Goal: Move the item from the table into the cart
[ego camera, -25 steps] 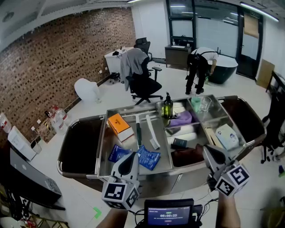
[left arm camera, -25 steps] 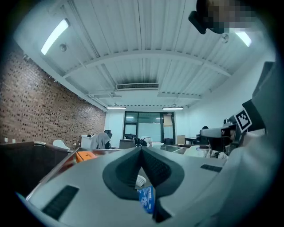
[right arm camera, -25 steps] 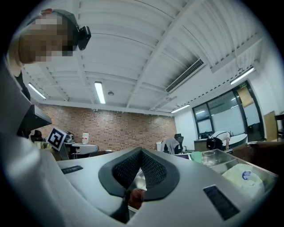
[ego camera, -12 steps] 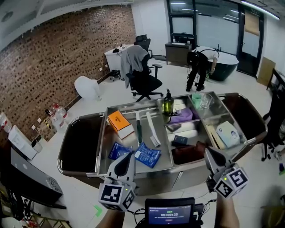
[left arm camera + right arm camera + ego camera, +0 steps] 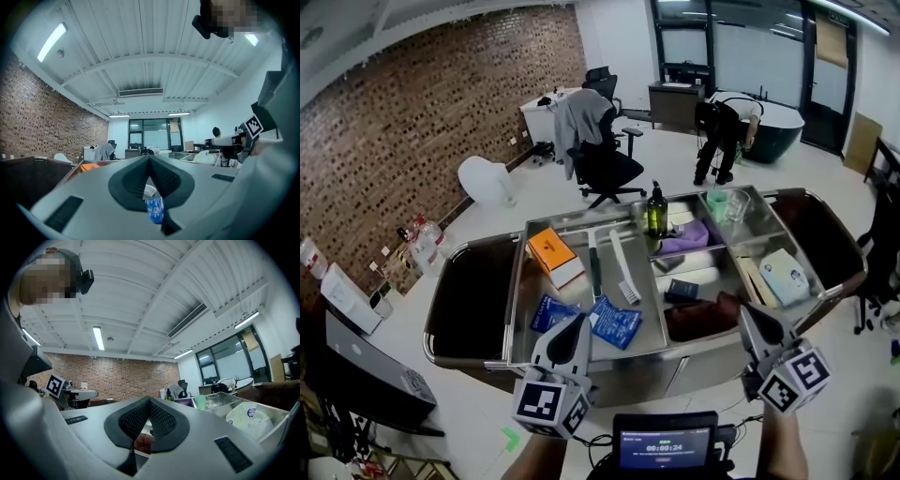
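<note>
The steel cart [image 5: 517, 281] stands in front of me, its trays full. In the left tray lie an orange box [image 5: 551, 255], two brushes [image 5: 623, 278] and blue packets [image 5: 602, 321]. My left gripper [image 5: 578, 325] hovers shut and empty over the cart's near edge by the blue packets [image 5: 154, 209]. My right gripper [image 5: 748, 313] is shut and empty too, near a brown cloth [image 5: 703, 319] and a white pack [image 5: 784, 277]. In the right gripper view the shut tips [image 5: 150, 400] point level across the cart, with the white pack [image 5: 248, 418] at the right.
A dark bottle [image 5: 655, 214], a purple cloth [image 5: 684, 242], a green cup [image 5: 716, 202] and a glass [image 5: 735, 204] fill the far trays. A screen [image 5: 666, 448] sits below the grippers. An office chair [image 5: 605, 173] and a bent-over person [image 5: 724, 127] are behind the cart.
</note>
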A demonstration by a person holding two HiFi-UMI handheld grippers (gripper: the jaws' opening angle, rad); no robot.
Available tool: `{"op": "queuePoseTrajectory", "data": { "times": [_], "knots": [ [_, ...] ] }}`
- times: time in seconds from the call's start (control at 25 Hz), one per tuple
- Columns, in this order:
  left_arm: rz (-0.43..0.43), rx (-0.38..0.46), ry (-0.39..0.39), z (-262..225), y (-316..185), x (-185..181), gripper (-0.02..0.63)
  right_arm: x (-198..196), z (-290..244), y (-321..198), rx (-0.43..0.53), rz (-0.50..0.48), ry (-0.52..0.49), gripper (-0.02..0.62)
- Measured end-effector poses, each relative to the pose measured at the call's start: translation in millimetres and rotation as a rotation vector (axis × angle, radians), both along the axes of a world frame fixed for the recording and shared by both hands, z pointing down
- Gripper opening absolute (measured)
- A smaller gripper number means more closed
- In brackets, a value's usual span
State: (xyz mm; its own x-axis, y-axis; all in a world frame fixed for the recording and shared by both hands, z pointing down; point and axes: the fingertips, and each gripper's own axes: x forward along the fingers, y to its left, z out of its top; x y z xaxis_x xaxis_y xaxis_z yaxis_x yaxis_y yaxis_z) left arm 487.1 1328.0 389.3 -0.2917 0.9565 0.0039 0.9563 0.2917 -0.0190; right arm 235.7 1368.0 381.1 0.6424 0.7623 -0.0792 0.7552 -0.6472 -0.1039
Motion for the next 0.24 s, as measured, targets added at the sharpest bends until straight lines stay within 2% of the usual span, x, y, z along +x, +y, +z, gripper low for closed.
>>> {"op": "queuePoseTrajectory", "data": {
  "times": [0.24],
  "knots": [
    [-0.003, 0.035, -0.007, 5.4, 0.4, -4.0, 0.002, -0.8, 4.7, -1.6, 0.006, -0.004, -0.002, 0.012]
  ]
}}
